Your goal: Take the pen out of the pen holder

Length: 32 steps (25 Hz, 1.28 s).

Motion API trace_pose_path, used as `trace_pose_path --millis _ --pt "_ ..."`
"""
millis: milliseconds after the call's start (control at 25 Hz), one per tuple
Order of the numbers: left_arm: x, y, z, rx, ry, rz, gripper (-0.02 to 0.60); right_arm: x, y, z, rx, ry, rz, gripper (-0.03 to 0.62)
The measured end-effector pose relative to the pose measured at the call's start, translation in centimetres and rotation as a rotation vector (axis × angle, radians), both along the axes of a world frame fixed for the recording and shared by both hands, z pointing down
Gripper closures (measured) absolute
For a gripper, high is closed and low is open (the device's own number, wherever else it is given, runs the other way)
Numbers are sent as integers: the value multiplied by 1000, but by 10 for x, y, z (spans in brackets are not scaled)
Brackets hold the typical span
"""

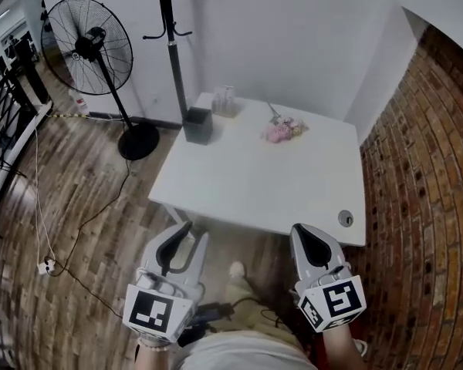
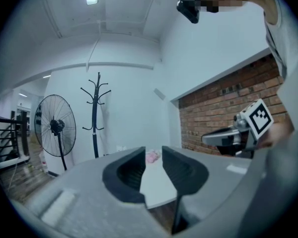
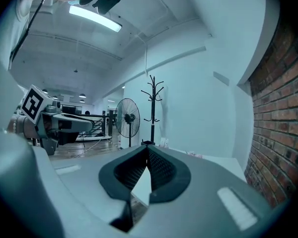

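A dark grey pen holder [image 1: 198, 125] stands near the far left edge of the white table [image 1: 255, 183]; I cannot make out a pen in it. Both grippers hover off the table's near edge, well short of the holder. My left gripper [image 1: 185, 230] is open, with a clear gap between its pads [image 2: 154, 155] and nothing in it. My right gripper [image 1: 304, 231] is shut, its tips touching [image 3: 147, 150] and empty. In the right gripper view the holder [image 3: 147, 143] shows just above the jaw tips, far off.
A pink bundle [image 1: 282, 130] and a small clear item [image 1: 224, 100] lie at the table's far side. A floor fan [image 1: 89, 48] and a coat stand [image 1: 170, 37] stand to the left, with a cable and plug [image 1: 46, 267] on the wooden floor. A brick wall [image 1: 424, 206] runs along the right.
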<state>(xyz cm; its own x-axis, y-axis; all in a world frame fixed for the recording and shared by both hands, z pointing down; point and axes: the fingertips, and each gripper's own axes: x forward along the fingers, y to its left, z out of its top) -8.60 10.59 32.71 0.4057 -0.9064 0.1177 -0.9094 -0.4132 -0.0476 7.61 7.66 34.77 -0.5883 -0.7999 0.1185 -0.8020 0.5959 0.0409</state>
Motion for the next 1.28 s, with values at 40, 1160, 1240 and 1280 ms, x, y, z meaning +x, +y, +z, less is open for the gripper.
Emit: trace_pose_path --millis 40,1160,1240,1280 --pt "-6 -5 0 2 -4 -10 489 -7 -7 -1 7 -3 -13 591" --pt "-64 -198 -6 21 -18 -120 489 -57 -214 2 -29 -4 -103 591" --pt "-65 -205 -4 16 -23 -124 489 -55 -220 5 -38 -9 -97 591" --pt "-65 -209 -5 21 -22 -125 489 -54 -223 6 -41 -11 -95 591"
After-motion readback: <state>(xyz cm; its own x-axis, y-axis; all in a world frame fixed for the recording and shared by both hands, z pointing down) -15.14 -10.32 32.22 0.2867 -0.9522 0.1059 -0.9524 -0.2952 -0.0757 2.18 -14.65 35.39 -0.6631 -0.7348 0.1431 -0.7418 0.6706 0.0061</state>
